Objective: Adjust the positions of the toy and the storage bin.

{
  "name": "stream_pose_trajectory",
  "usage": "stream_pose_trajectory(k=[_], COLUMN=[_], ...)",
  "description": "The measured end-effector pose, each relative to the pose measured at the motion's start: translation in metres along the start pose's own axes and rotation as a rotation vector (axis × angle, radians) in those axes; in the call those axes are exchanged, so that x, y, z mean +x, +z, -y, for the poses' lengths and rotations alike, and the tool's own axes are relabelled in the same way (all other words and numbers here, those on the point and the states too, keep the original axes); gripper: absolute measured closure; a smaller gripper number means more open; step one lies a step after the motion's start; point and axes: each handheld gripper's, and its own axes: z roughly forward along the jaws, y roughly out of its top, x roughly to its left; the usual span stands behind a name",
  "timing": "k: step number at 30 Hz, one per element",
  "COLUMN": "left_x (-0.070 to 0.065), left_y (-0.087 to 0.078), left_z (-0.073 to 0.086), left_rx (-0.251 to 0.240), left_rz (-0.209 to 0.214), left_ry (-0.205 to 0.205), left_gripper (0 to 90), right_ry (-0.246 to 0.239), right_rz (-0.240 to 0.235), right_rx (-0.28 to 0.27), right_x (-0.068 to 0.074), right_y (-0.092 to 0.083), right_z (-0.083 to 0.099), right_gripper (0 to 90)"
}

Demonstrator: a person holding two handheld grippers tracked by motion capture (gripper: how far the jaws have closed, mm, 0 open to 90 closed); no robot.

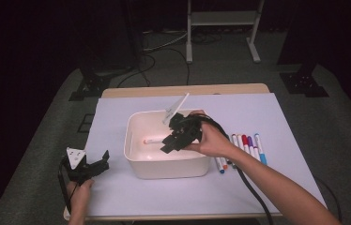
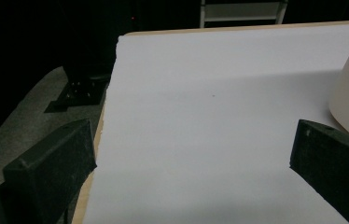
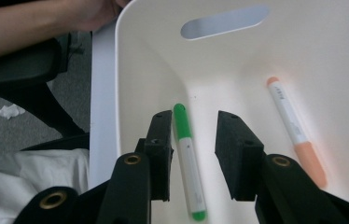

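Right gripper view — white marker (image 3: 189, 161), green-capped ends.

Smooth plastic, matt foam, paper

I see a glossy white plastic bin (image 3: 238, 60), a smooth-barrelled green marker (image 3: 189, 158), and a matt white paper sheet (image 2: 219, 116).

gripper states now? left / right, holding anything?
Left gripper: open, empty, over the table.
Right gripper: open inside the white bin; green marker between jaws, released.

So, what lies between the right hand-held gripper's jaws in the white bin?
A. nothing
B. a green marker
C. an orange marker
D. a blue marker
B: in the right gripper view the green marker lies on the bin floor between the open jaws, the orange marker off to the side.
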Motion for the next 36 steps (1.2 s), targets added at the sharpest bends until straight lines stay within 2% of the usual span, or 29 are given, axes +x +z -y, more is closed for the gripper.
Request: stream_pose_trajectory(k=[4,8,13,17,24,31,36], left_x=[0.000,0.000,0.000,0.000,-0.001,-0.001,-0.001], left_y=[0.000,0.000,0.000,0.000,0.000,0.000,0.000], left_z=[0.000,0.000,0.000,0.000,0.000,0.000,0.000], left_rx=[0.000,0.005,0.007,0.006,0.005,0.004,0.004], left_rz=[-0.003,-0.004,-0.004,-0.006,-0.006,-0.008,-0.009], left_ry=[0.003,0.007,0.005,0.012,0.014,0.015,0.014], left_gripper=[0.0,0.0,0.0,0.0,0.0,0.0,0.0], right_ry=[0.025,0.057,0.126,0.183,0.267,0.348,0.397], right_rz=[0.034,0.075,0.116,0.153,0.215,0.248,0.278], right_rx=[-0.038,-0.077,-0.127,-0.156,-0.169,-0.174,-0.152], right_x=[0.002,0.001,-0.002,-0.004,-0.012,-0.021,-0.025], right_y=[-0.030,-0.058,-0.088,-0.105,-0.119,-0.118,-0.117], right_z=[0.015,0.038,0.073,0.100,0.149,0.192,0.216], right_gripper=[61.4,57.4,54.6,53.6,51.7,51.5,51.2])
